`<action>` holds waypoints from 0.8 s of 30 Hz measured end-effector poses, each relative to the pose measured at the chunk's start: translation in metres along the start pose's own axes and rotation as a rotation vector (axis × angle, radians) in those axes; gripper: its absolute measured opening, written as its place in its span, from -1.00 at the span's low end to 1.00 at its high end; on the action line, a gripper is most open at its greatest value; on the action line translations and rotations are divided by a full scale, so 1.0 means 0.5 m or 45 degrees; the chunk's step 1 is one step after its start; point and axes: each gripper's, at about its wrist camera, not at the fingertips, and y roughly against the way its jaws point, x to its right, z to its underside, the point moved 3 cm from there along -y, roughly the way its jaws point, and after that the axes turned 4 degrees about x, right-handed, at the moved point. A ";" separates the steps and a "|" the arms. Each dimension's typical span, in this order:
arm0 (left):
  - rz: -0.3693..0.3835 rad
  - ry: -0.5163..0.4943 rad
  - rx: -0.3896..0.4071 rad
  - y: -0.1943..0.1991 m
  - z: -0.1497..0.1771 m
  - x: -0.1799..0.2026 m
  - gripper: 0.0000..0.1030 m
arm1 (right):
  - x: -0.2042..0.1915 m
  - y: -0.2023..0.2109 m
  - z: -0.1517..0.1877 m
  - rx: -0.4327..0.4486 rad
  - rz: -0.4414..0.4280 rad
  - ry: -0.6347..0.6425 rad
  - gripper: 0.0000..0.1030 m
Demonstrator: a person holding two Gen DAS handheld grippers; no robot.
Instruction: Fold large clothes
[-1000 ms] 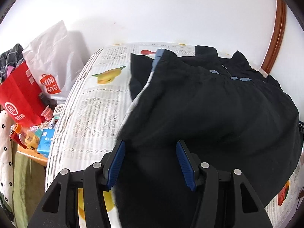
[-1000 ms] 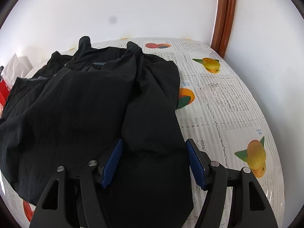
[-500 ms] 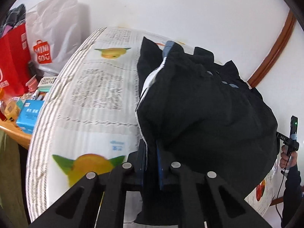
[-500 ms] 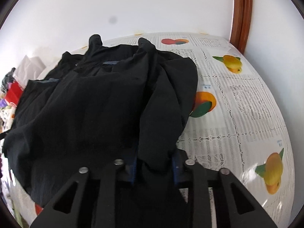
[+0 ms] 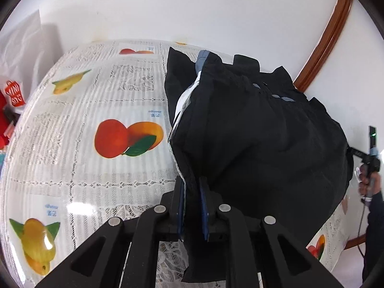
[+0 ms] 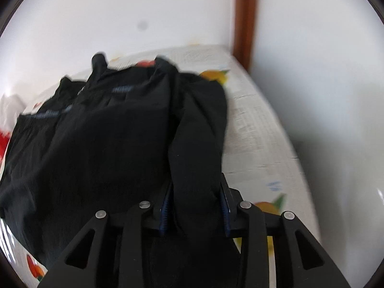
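White walls back a table covered in a lace-patterned cloth (image 5: pixel 79 168) printed with fruit. Upon that cloth lies a bunched black garment (image 5: pixel 252 139), with its far hems pointing toward the wall. At the garment's near left edge, the left gripper (image 5: pixel 192 206) is clenched on a thin fold of fabric. At its near right edge, the right gripper (image 6: pixel 195 206) grips a thicker bunched fold, its jaws having just eased apart a little, the fabric still between the blue pads (image 6: pixel 165 206). Right of the garment, a brown wooden frame (image 6: pixel 244 19) runs up the wall.
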 end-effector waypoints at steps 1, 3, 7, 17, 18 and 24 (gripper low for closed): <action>-0.011 -0.003 0.006 0.011 0.005 0.000 -0.68 | -0.005 0.023 -0.004 0.028 0.031 -0.003 -0.32; -0.029 0.007 0.010 0.030 0.013 -0.010 -0.60 | -0.035 0.067 -0.010 0.081 0.102 0.016 -0.32; -0.050 0.045 0.016 0.082 0.044 -0.044 -0.32 | -0.123 0.128 -0.022 0.161 0.059 0.079 -0.25; -0.189 0.143 -0.001 0.165 0.140 -0.138 -0.33 | -0.491 0.167 0.049 0.179 -0.225 0.290 0.03; -0.194 0.157 -0.007 0.170 0.149 -0.146 -0.32 | -0.540 0.162 0.074 0.164 -0.267 0.331 0.03; -0.223 0.193 -0.025 0.193 0.191 -0.181 -0.28 | -0.711 0.138 0.200 0.071 -0.313 0.505 0.06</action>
